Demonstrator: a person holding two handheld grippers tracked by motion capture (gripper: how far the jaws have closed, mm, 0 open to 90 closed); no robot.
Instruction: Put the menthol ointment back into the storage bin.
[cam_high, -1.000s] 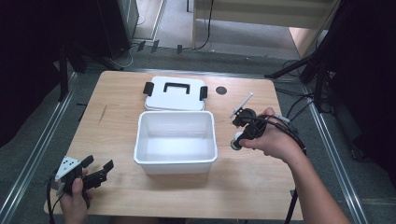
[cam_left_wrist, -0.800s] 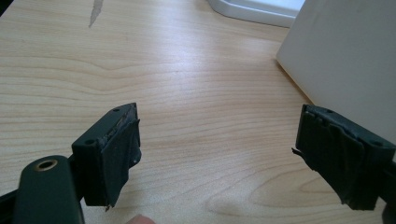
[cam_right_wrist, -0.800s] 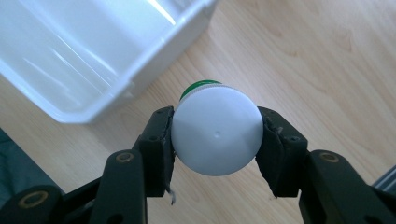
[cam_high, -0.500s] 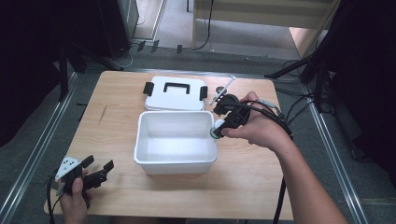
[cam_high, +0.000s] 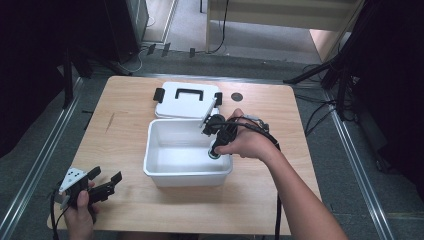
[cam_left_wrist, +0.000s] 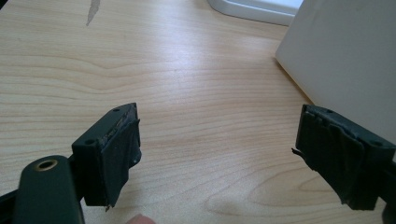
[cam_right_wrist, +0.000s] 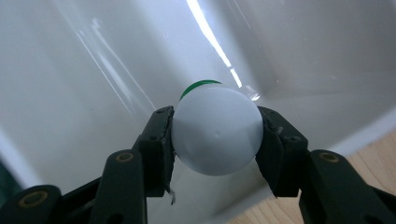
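Right claw (cam_right_wrist: 215, 140) clamped, left claw (cam_left_wrist: 219, 154) agape

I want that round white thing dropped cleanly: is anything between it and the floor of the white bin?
Nothing visible. The right hand-held gripper grips the round white object over the open white bin; its bare floor lies beneath.

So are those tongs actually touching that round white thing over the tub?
Touching. The right gripper view shows both pads of the right tongs pressed against the round white thing inside the white tub.
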